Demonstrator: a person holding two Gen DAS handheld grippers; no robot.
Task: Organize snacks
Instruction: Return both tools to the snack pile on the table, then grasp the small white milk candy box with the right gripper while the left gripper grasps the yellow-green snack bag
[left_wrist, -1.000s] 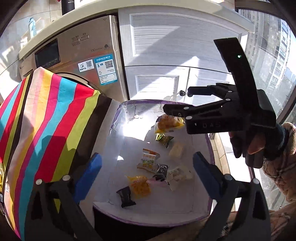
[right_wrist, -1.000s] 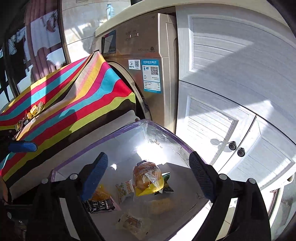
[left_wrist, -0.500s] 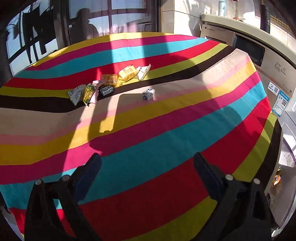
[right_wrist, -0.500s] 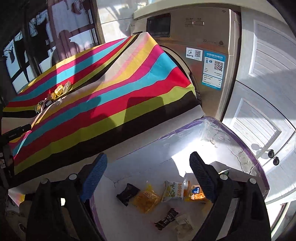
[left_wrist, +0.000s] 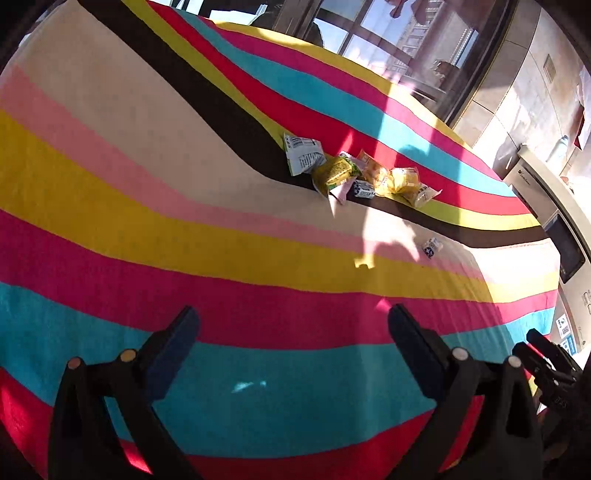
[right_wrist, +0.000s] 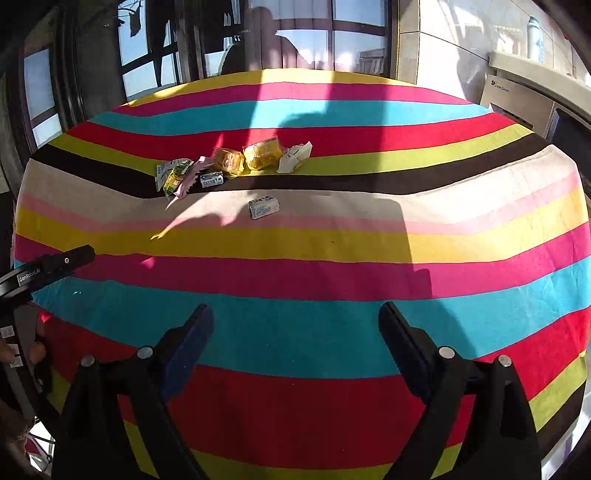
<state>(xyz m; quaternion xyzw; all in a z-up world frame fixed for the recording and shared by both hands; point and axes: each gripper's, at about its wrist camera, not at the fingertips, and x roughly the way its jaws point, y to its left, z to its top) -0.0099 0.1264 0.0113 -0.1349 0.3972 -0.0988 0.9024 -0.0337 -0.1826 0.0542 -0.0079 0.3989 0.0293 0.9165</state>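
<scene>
Both tools hung wide open over the striped cloth, pinching nothing. Left tool (left_wrist: 293, 334) had its blue-padded fingers (left_wrist: 173, 339) spread far apart above the teal and magenta bands, touching nothing. Right tool (right_wrist: 295, 330) was spread just as wide over the teal band, also empty.

Snacks (right_wrist: 232, 164) lay in a loose pile on the table (right_wrist: 369, 240), along the dark brown stripe, well ahead of both tools. The pile held two yellow packets (right_wrist: 260, 153), a green-and-yellow one (right_wrist: 175, 177), a white wrapper (right_wrist: 295, 155) and a small blue-and-white piece (right_wrist: 211, 180). One small white packet (right_wrist: 263, 207) sat apart on the cream band, nearer the tools.

From the left wrist the pile (left_wrist: 354, 173) appeared tilted and further right, with the lone packet (left_wrist: 431, 247) right of it, and part of the right tool showed at the lower right edge. From the right wrist the left tool's finger (right_wrist: 55, 264) reached in from the left edge, and windows (right_wrist: 295, 37) stood beyond the table. An appliance (right_wrist: 546, 107) was seen at the right in both views.
</scene>
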